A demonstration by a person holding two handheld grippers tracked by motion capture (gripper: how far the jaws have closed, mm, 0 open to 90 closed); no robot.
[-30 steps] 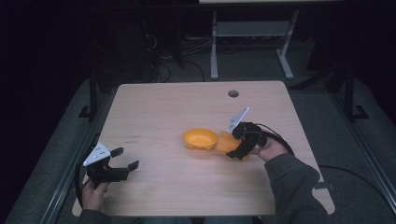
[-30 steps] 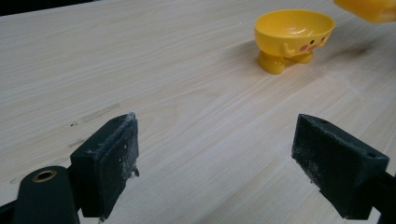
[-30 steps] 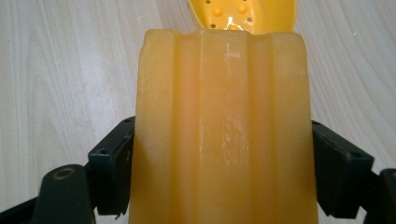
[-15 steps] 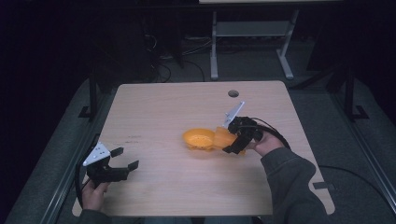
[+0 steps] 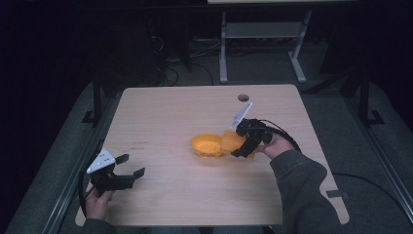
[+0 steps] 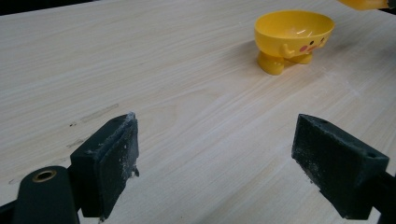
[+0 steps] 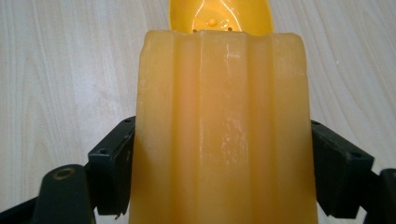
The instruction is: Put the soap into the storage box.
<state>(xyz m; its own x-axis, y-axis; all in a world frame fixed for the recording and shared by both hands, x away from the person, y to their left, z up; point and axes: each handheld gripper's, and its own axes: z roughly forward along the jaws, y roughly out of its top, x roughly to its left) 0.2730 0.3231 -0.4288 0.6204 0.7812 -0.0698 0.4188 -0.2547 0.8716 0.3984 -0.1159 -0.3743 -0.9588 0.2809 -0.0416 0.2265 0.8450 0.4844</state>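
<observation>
A yellow footed bowl [image 5: 207, 145] with a small face on its side [image 6: 294, 32] stands near the middle of the wooden table [image 5: 165, 112]. My right gripper [image 5: 242, 147] is shut on an orange ribbed cup [image 5: 232, 140], tilted with its mouth toward the bowl's right rim. In the right gripper view the cup [image 7: 224, 130] sits between the jaws [image 7: 224, 168], and the bowl [image 7: 220, 14] shows just past its rim. My left gripper [image 5: 131, 165] rests open at the front left, with nothing between its pads [image 6: 109, 163].
A round cable hole [image 5: 243, 97] lies near the table's far edge. A white metal frame [image 5: 263, 34] and cables stand on the dark floor beyond the table. Bare wood stretches between the left gripper and the bowl.
My right gripper has carried the orange cup left, up against the bowl, and tipped it toward the bowl. The left gripper has stayed put.
</observation>
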